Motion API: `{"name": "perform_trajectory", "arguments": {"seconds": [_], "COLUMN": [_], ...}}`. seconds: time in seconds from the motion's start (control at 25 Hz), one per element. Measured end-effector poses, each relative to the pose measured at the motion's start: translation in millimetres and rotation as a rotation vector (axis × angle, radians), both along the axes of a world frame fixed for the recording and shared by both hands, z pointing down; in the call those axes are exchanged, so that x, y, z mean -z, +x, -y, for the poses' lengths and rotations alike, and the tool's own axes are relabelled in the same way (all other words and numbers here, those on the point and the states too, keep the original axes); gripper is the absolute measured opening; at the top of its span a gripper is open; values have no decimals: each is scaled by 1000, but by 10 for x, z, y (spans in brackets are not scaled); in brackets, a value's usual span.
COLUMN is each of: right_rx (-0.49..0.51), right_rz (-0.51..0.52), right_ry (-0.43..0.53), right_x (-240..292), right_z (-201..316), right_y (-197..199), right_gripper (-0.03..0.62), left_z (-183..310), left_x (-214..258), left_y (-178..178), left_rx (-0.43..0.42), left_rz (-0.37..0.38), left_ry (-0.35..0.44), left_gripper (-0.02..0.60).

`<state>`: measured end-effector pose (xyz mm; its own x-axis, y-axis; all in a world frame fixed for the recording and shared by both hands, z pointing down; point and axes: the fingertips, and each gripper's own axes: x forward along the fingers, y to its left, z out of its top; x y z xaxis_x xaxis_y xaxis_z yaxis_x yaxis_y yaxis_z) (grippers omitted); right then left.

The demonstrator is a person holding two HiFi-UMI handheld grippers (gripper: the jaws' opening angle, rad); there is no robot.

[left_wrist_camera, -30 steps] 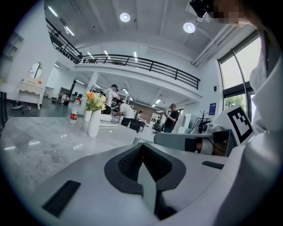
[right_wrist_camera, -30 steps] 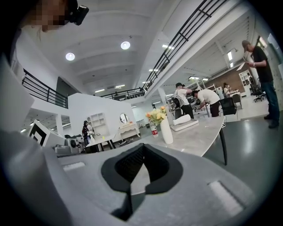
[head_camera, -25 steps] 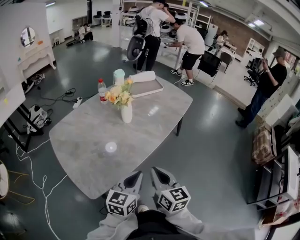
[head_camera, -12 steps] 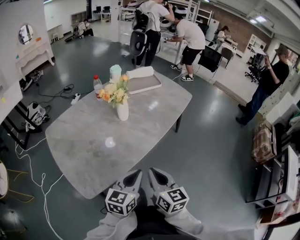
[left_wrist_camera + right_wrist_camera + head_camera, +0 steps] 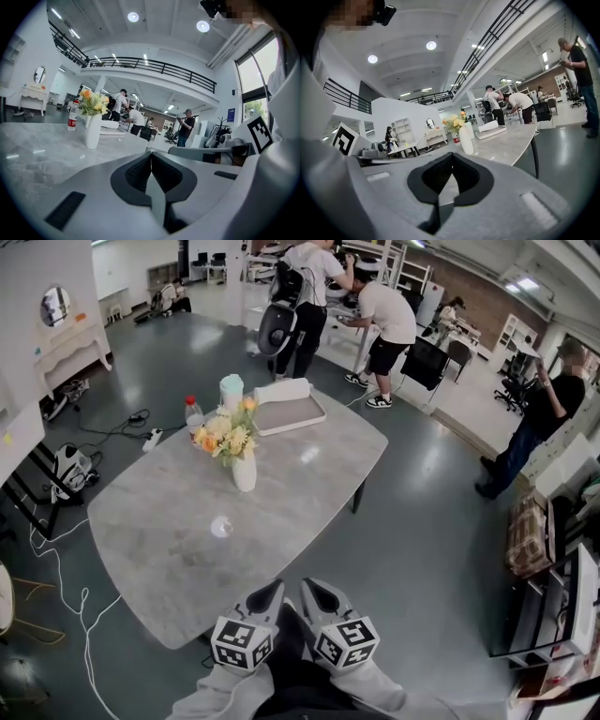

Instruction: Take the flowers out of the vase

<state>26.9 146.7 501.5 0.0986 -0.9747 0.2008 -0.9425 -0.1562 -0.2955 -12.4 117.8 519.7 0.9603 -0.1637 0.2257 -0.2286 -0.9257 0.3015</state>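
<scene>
Big grey worktop [image 5: 309, 474] fills the middle. Both tools hang low at its near edge, side by side, likely just being carried in. Left tongs [image 5: 270, 592] are pinched together and empty; right tongs [image 5: 315, 589] are closed on nothing too. Well beyond them the vase [image 5: 244, 472] stands upright, the flowers [image 5: 225, 435] all sitting in its neck, none pulled yet.

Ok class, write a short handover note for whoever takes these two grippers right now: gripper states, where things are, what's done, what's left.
Left gripper: shut, empty, at the table's near edge.
Right gripper: shut, empty, beside it.
Flowers stand in the vase on the table, well beyond both.
Done: nothing.
Left: reach over, grip the flowers, lift them out.
</scene>
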Motion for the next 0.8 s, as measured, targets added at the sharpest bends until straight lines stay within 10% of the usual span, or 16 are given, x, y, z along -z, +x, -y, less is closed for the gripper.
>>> {"name": "perform_trajectory", "arguments": {"seconds": [0.8], "right_rx": [203], "right_rz": [-14], "right_ry": [-43], "right_x": [71], "right_z": [1431], "right_y": [1108], "right_gripper": [0], "left_z": [1530], "left_x": [51], "left_y": [1160], "left_rx": [182], "left_rz": [-3], "left_ry": [-19], "left_gripper": [3]}}
